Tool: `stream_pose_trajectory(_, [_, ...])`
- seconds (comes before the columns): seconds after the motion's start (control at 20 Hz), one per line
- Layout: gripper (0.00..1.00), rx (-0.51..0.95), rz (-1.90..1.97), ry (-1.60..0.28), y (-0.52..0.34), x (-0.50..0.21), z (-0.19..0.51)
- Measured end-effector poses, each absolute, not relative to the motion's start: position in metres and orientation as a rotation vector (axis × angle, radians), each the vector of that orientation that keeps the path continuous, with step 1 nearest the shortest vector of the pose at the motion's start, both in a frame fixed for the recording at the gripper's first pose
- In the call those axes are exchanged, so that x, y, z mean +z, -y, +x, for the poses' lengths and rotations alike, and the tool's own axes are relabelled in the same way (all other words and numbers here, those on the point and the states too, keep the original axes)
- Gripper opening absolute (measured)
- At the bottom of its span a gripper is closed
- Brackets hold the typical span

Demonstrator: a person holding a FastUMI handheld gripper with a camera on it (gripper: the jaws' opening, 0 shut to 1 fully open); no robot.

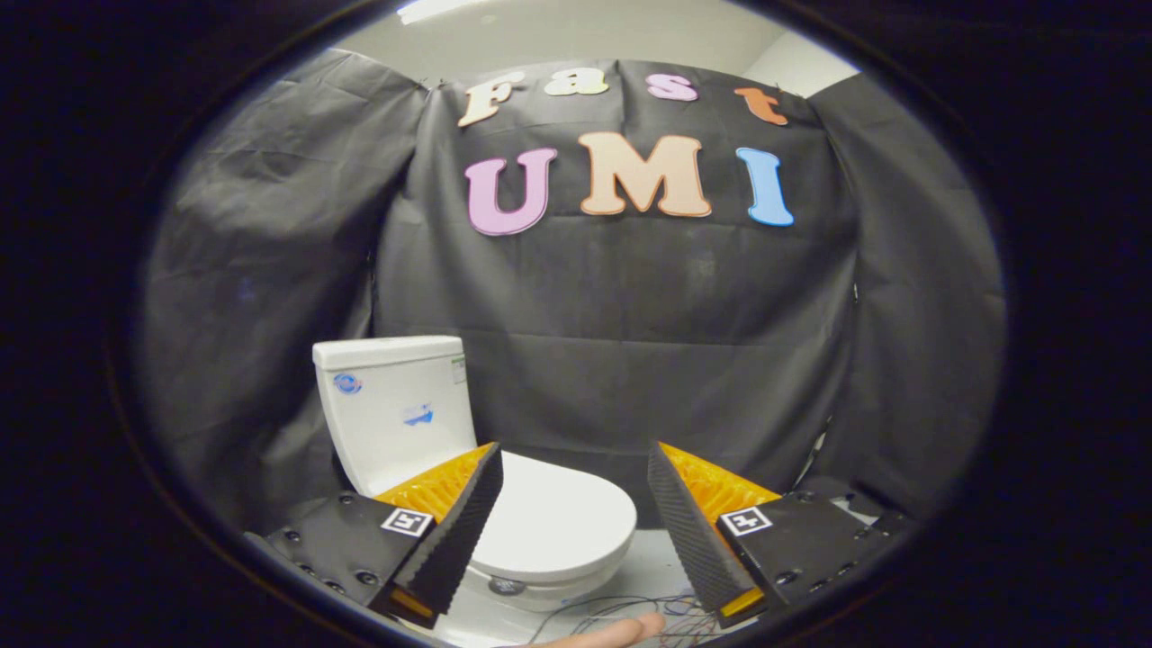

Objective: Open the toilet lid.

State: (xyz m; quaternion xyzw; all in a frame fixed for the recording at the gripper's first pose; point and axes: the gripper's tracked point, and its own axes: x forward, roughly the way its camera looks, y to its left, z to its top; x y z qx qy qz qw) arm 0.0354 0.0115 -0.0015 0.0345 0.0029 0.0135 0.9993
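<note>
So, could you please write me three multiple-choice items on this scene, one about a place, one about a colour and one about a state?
1. Where is the toilet lid?
A. between and beyond the fingers
B. behind the tank
C. on the floor

2. What colour is the tank?
A. blue
B. white
C. grey

3. How is the gripper?
A. shut on the lid
B. shut on nothing
C. open

Key: 1 A, it lies past the spread fingers; 2 B, its whole body is white; 3 C, a wide gap separates the fingers.
</note>
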Motion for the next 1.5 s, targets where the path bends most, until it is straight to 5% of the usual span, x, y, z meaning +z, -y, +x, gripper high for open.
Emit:
stream_pose_trajectory(0.35, [0.98,0.076,0.154,0.013,-0.064,-0.011,0.062])
stream_pose_trajectory(1.0, [0.97,-0.125,0.522,0.090,-0.084,-0.048,0.043])
stream_pose_trajectory(1.5, [0.96,-0.217,0.940,-0.230,-0.087,-0.209,0.056])
